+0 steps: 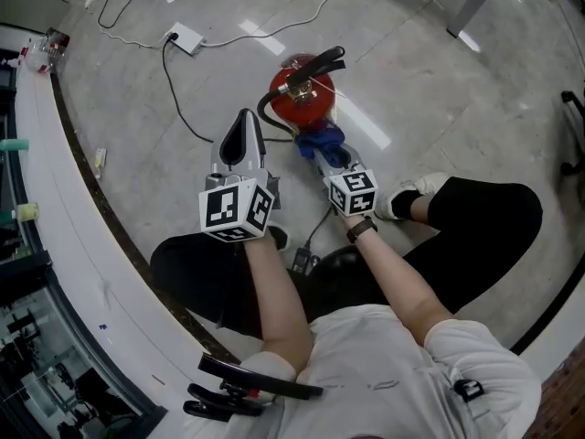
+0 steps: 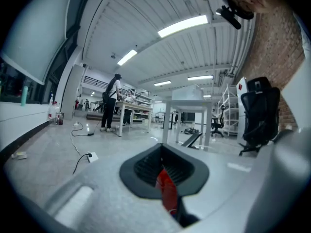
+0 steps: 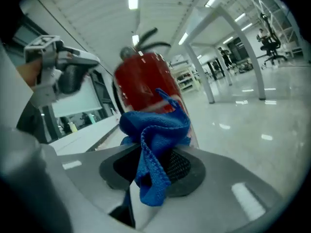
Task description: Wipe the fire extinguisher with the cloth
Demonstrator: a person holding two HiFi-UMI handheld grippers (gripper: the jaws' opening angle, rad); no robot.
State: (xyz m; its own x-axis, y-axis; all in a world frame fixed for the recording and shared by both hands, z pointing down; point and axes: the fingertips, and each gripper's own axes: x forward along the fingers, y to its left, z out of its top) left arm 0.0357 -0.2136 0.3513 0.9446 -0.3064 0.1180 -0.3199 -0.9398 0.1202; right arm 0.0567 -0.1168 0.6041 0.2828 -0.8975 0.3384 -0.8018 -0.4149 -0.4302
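Red metal fire extinguisher [image 1: 302, 94] upright; right gripper [image 1: 334, 160] clamps blue microfibre cloth [image 1: 320, 142] at its 6 o'clock; left gripper [image 1: 242, 140] closed, empty.

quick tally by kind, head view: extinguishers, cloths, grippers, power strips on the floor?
fire extinguisher, red: 1
cloth, blue: 1
grippers: 2 (left gripper, right gripper)
power strip, white: 1
Total: 5
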